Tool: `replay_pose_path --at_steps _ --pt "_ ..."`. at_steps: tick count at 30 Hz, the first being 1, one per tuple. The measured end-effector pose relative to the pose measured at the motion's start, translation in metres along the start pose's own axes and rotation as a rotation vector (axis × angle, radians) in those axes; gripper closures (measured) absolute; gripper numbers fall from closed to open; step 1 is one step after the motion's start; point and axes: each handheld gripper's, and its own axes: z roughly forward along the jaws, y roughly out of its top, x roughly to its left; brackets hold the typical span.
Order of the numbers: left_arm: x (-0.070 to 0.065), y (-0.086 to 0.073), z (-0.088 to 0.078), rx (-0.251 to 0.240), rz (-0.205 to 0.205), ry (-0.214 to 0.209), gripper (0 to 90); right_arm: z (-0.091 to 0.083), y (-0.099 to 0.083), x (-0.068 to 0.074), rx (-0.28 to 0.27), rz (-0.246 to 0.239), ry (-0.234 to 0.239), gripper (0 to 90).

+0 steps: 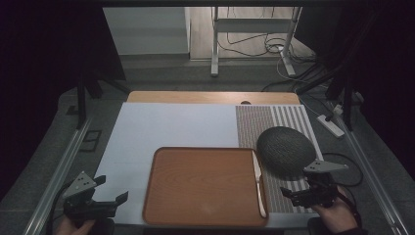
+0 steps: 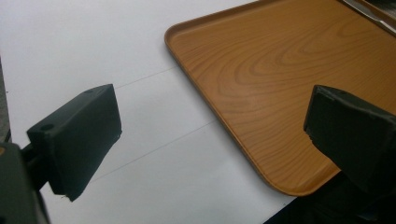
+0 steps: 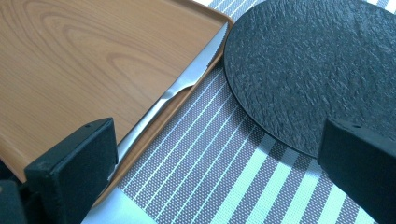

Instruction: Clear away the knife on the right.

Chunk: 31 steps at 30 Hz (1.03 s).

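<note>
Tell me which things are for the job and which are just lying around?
For the job:
knife, on the tray's right edge
wooden tray
black plate
striped mat
left gripper and right gripper, both open

Just lying around:
power strip
floor cables

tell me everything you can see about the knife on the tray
The knife is slim, one-piece and silvery, metal by its look, with a serrated blade edge. It lies flat along the right rim of the wooden tray, blade pointing away from the person, near the dark plate. Nothing grips it; the right gripper hovers open near its handle.
</note>
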Motion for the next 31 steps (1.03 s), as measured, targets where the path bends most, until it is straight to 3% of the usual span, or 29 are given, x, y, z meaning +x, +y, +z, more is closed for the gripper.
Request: replay_pose_path --at_steps 31 --pt "0.001 0.0 -0.001 -0.007 -0.023 0.014 3.2 -0.017 -0.013 -0.007 -0.012 0.028 -0.034 0.0"
